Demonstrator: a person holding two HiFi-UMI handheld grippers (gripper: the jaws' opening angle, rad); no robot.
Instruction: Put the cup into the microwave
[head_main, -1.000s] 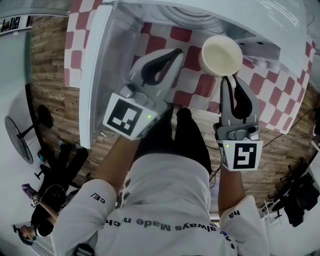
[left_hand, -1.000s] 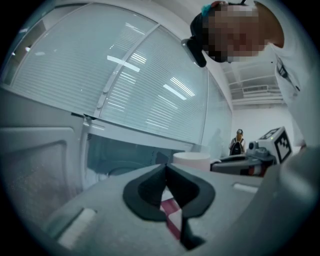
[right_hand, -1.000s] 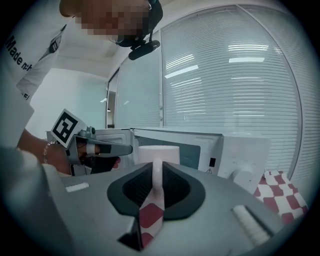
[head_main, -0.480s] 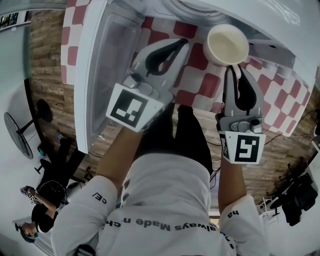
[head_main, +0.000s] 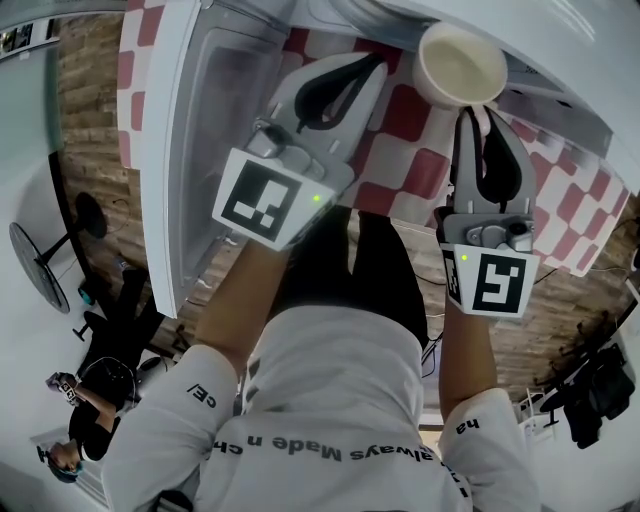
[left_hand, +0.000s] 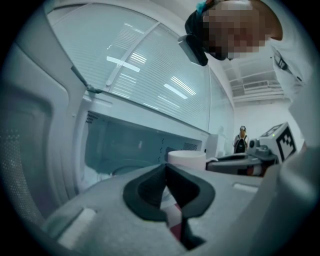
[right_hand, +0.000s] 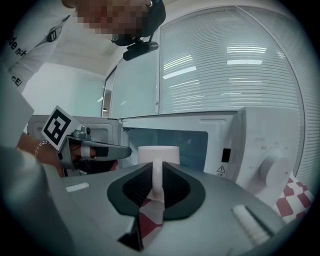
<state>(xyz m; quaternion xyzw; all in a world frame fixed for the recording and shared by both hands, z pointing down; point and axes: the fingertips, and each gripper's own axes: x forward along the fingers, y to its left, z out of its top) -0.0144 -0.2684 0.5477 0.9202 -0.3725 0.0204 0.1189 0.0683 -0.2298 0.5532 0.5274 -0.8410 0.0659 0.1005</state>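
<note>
**Cup held by its handle at the open microwave**

A white microwave (right_hand: 260, 145) stands on a counter (head_main: 400, 110) covered in a red and white checked cloth. Its door (head_main: 175, 150) is swung wide open to the left, seen edge-on from above in the head view. The right gripper view looks into the open cavity, with a round dial (right_hand: 272, 167) and a small triangular warning label (right_hand: 220, 169) on the control panel to its right.

The person, in a white shirt (head_main: 330, 400), leans over the counter with one arm stretched toward each side of the opening.

The left tongs (head_main: 378, 60) reach out beside the inner face of the open door. Their jaws are clenched tip to tip with nothing between them; through the gap lower down only the checked cloth shows. In their own view the left tongs (left_hand: 166, 167) point into the cavity, with the cup (left_hand: 186, 159) just beyond them to the right.

The right tongs (head_main: 474, 112) are clenched on the thin handle of the cup (head_main: 462, 62), a pale, cream-coloured mug that looks empty from above. It hangs upright in the air over the counter, right in front of the microwave's opening. From the right tongs (right_hand: 158, 172) themselves, the cup (right_hand: 158, 154) stands just past the jaw tips, its handle pinched upright between the dark pads.
</note>
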